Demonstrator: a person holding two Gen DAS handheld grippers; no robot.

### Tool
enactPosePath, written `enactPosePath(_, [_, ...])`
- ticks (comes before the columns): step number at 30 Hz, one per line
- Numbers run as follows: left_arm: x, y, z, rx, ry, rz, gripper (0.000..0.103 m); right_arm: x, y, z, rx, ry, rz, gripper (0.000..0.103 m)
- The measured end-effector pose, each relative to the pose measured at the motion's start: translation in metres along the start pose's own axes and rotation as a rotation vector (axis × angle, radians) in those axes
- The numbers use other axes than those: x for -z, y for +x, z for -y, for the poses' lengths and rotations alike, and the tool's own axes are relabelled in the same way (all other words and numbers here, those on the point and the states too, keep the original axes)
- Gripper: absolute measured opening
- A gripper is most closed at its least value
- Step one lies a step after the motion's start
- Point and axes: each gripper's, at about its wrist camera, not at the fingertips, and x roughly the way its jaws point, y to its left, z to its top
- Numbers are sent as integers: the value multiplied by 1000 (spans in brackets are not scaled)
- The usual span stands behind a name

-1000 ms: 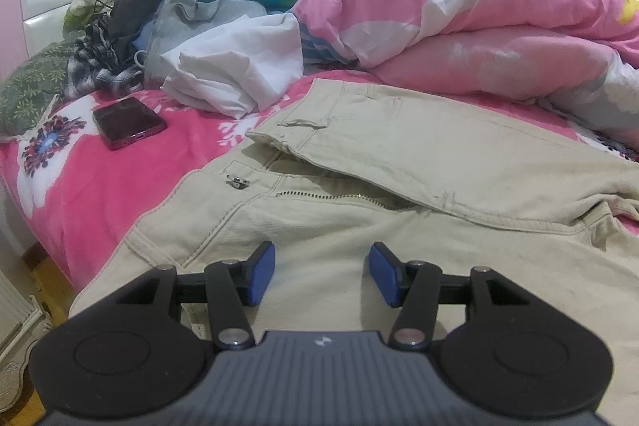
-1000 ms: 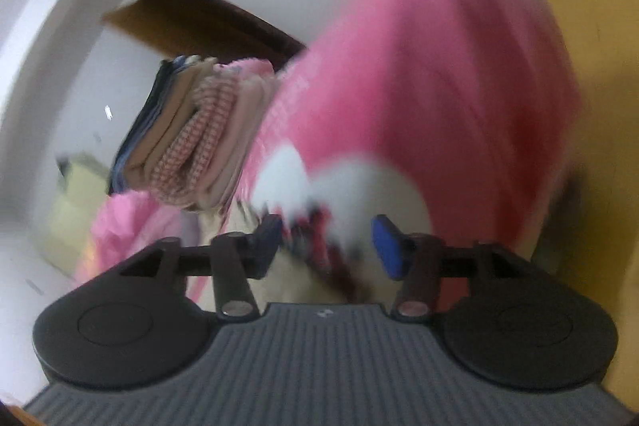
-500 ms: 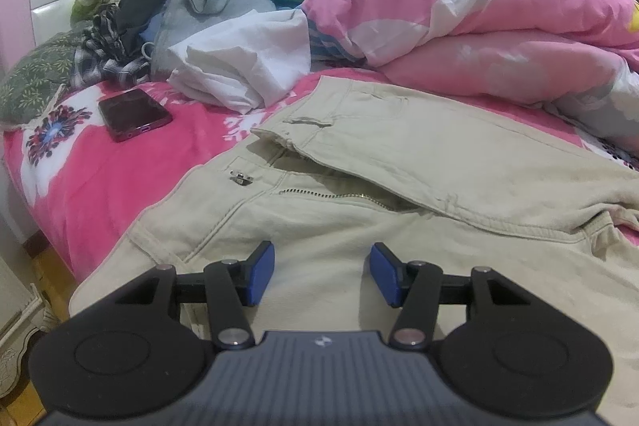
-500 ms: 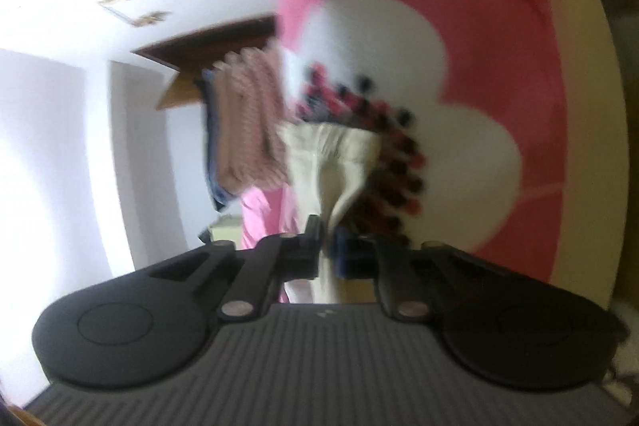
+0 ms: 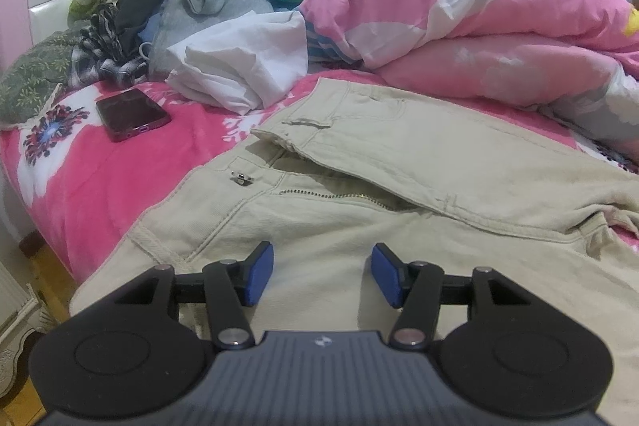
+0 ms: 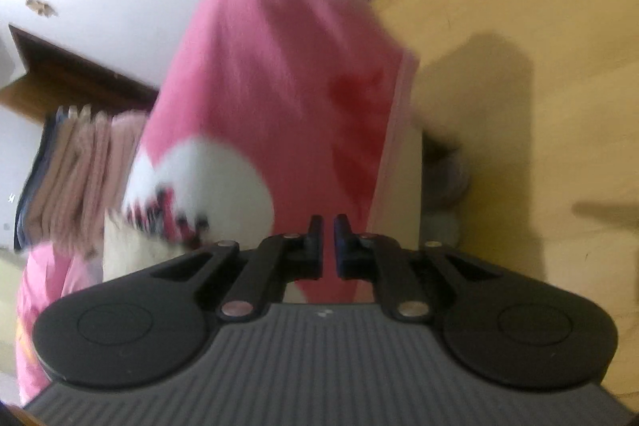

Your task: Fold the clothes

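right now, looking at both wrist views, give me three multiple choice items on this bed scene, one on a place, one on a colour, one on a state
1. Where does the phone lie?
A. on the pink bedsheet, apart from the trousers
B. on the trousers
C. on the floor

2. What colour are the trousers?
A. black
B. beige
C. blue

3. How do the left tongs stand?
A. shut on the trousers
B. shut on nothing
C. open above the trousers

Answers:
1 A: bare sheet shows between the phone and the waistband.
2 B: the whole spread garment is pale beige.
3 C: a wide gap shows between the blue pads, with no cloth pinched.
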Motion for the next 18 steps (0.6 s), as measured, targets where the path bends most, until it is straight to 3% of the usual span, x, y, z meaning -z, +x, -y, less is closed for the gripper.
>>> enactPosePath(2, [-4, -8, -5, 10, -17, 19, 57, -9, -9, -13, 69, -67, 66, 6])
enactPosePath(4, [-10, -16, -9, 35, -22, 48, 59, -14, -18, -54, 12, -206, 105, 6])
enactPosePath(6, [-19, -19, -9, 62, -18, 68, 61, -8, -20, -108, -88, -372, 91, 7])
enactPosePath(9, [-36, -13, -2, 101, -4, 75, 62, 35, -12, -202, -304, -711, -22, 12])
enactPosePath(12, [-53, 7, 12, 116, 27, 74, 62, 110, 1, -285, -538, -1105, -181, 31])
enactPosePath(15, [-70, 34, 32, 127, 70, 55, 62, 207, 6, -342, -744, -1491, -279, 31])
enactPosePath(18, [-83, 59, 53, 147, 107, 50, 62, 293, 16, -372, -891, -1747, -313, 30])
